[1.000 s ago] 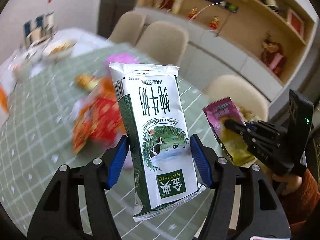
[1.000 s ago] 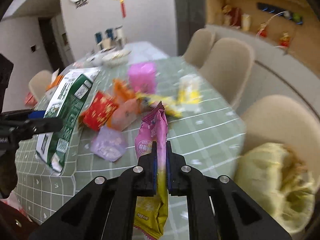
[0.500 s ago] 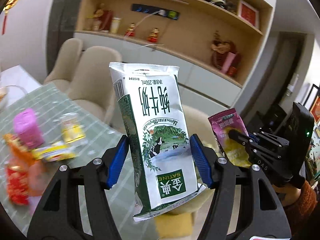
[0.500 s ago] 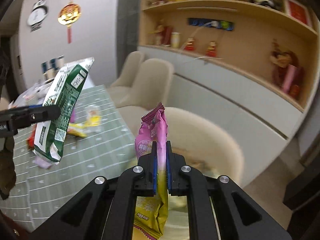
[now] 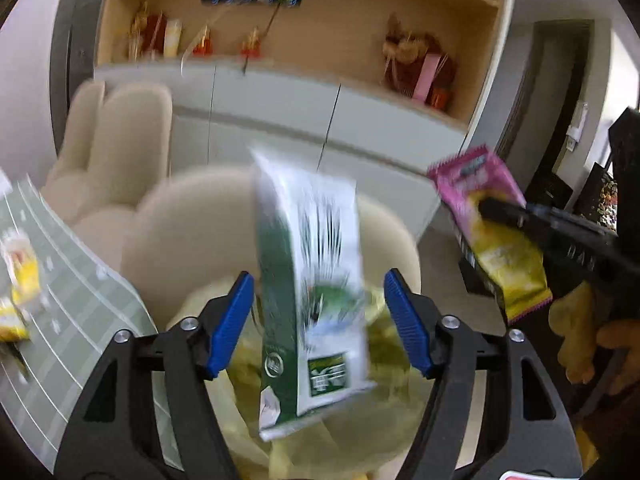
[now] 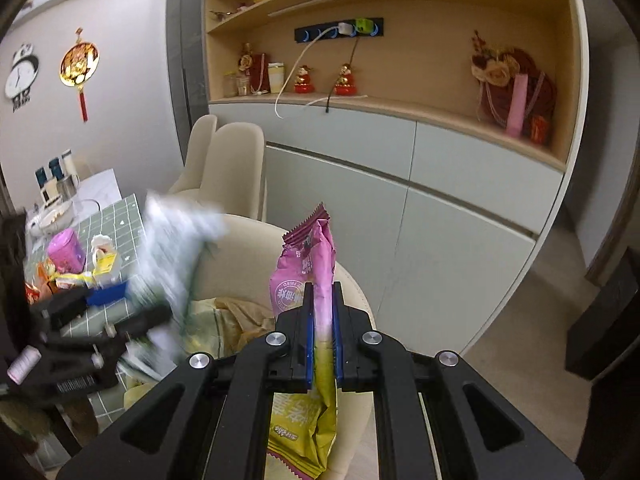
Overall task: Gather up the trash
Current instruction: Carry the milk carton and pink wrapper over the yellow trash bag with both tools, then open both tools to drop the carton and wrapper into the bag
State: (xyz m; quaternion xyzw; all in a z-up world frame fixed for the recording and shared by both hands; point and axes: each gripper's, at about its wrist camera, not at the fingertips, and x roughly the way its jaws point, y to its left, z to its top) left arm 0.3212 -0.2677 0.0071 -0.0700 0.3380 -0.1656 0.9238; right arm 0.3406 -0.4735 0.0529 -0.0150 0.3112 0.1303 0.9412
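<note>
— Where is the milk carton (image 5: 312,292)?
— Blurred between the left gripper (image 5: 318,322), whose jaws are opening clear of it, above a yellow bag (image 5: 384,408) on a chair (image 5: 192,232).
— The right gripper (image 6: 322,344)?
— Clenched on a pink snack wrapper (image 6: 306,264).

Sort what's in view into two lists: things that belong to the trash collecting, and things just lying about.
Part of the job:
- milk carton, loose between the opening left gripper fingers
- pink and yellow snack packet, pinched in the right gripper
- yellow trash bag below
- wrappers left on the table

Just lying about:
- beige chairs
- shelf ornaments
- wall clock
</note>
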